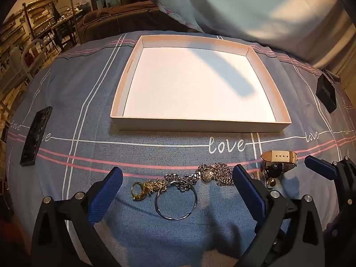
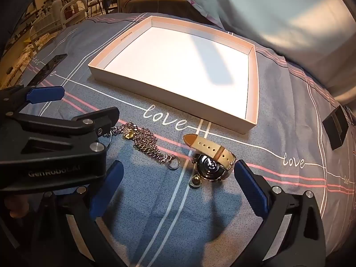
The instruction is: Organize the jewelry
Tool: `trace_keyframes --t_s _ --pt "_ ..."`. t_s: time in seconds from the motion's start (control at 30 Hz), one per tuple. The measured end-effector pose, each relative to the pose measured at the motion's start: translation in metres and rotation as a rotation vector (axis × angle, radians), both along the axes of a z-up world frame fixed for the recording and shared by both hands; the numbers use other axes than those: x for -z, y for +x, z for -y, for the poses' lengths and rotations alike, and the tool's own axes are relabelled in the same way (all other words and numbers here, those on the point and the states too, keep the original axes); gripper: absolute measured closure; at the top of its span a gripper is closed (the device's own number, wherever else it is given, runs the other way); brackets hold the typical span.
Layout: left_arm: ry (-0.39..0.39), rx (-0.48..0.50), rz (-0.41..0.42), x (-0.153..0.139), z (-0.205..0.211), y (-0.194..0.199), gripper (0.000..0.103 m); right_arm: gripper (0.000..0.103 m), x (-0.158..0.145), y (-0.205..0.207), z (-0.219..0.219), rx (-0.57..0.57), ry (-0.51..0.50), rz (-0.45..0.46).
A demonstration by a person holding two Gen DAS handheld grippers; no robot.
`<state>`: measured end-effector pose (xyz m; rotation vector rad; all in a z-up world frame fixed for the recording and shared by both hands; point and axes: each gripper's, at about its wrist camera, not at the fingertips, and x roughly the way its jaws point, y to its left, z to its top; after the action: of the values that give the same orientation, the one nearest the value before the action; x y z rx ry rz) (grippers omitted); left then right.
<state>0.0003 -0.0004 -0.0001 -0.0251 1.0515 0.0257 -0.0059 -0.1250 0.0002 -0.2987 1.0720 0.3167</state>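
Note:
A shallow white box tray (image 1: 195, 123) lies empty on the bedspread; it also shows in the right wrist view (image 2: 169, 99). My left gripper (image 1: 178, 187) is open, its fingers either side of a silver bangle (image 1: 176, 202), a gold ring and chain (image 1: 144, 189) and a silver chain necklace (image 1: 213, 174). My right gripper (image 2: 178, 182) is open just behind a watch with a beige strap (image 2: 211, 155) and a small gold ball earring (image 2: 195, 181). The silver chain (image 2: 146, 143) lies to its left. The watch (image 1: 278, 161) sits right of my left gripper.
A dark phone (image 1: 35, 136) lies at the left on the grey "love" bedspread (image 1: 89, 111). A small black box (image 1: 326, 93) sits at the right. A pale pillow (image 1: 267, 6) rises behind the tray. My left gripper body (image 2: 51, 142) crosses the right wrist view.

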Motion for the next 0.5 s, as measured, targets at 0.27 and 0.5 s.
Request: trace_keyframes --t_s 0.27,0.5 --pt "-0.008 -0.002 0.004 -0.0027 -0.0036 -0.0043 0.006 0.005 -0.0030 -0.0024 0.0004 0.000 -0.003 0.009" --pt "-0.010 0.003 0.005 -0.0018 -0.0012 -0.0019 0.006 0.005 -0.0039 -0.0048 -0.0013 -0.004 -0.014 0.009"
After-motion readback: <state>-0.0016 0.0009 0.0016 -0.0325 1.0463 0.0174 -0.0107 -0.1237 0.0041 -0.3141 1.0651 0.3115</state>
